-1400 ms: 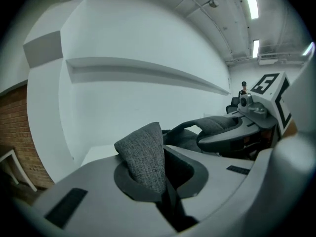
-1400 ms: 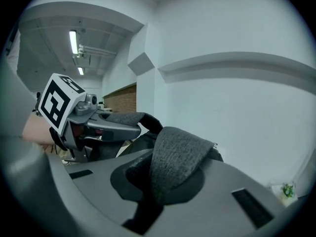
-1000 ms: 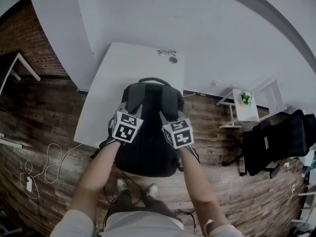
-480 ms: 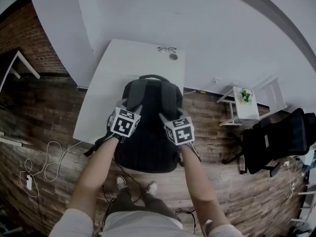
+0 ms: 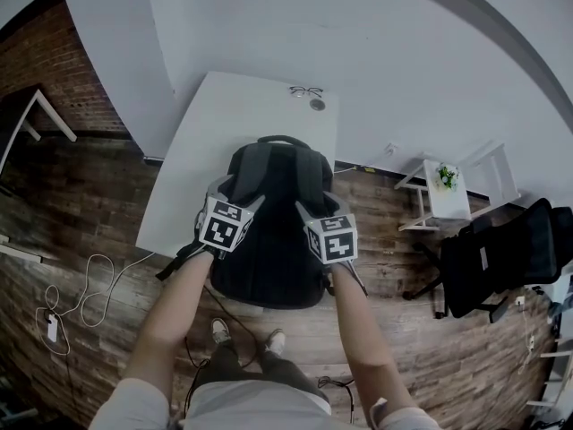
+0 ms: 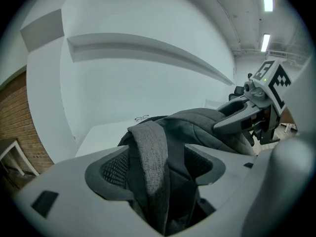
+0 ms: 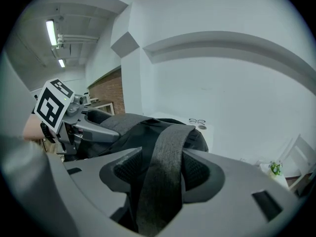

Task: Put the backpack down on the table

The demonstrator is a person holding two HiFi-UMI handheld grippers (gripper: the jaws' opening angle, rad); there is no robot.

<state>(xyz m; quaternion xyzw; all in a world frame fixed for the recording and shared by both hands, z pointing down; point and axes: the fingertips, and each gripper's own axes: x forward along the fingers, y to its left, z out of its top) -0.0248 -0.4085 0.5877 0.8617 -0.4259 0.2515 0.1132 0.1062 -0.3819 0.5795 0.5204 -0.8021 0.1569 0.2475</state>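
On the worktop's right side our black backpack overhangs the near edge; left claw and right claw have just been opening wide, a grey strap loose in each.

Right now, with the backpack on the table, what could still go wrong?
The backpack seems to hang past the table's near edge, so it might slide off. The left gripper and right gripper have just been opening, yet a strap lies between each one's jaws; pulling back could snag it and drag the backpack. Pushing forward might knock the glasses.
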